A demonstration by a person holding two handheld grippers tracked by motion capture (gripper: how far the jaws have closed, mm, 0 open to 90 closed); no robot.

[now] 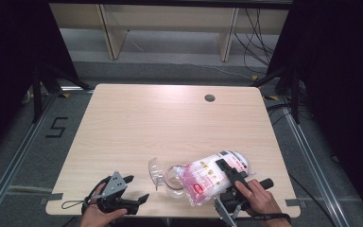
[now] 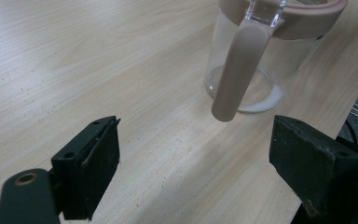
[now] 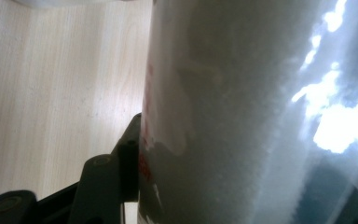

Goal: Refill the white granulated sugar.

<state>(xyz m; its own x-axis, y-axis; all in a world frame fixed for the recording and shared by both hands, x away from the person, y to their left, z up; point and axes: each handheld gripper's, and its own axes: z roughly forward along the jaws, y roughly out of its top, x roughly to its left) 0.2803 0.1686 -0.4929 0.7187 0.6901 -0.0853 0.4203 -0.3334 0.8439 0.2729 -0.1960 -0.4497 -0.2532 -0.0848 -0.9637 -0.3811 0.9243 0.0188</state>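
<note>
- A clear plastic bag printed in pink and red, filled with white granules [image 1: 212, 177], is held tilted between the jaws of the right gripper [image 1: 224, 171], its lower end angled down toward the jar's mouth. In the right gripper view its translucent grainy wall [image 3: 242, 116] is pressed against the left jaw.
- A clear glass jar with a dusty-pink rim and handle [image 2: 256, 56] is seen standing upright just ahead of the open left gripper [image 2: 193, 154], a thin layer of white granules lying on its bottom.
- A clear domed lid [image 1: 155, 172] is seen tipped up beside the jar, between the two grippers.
</note>
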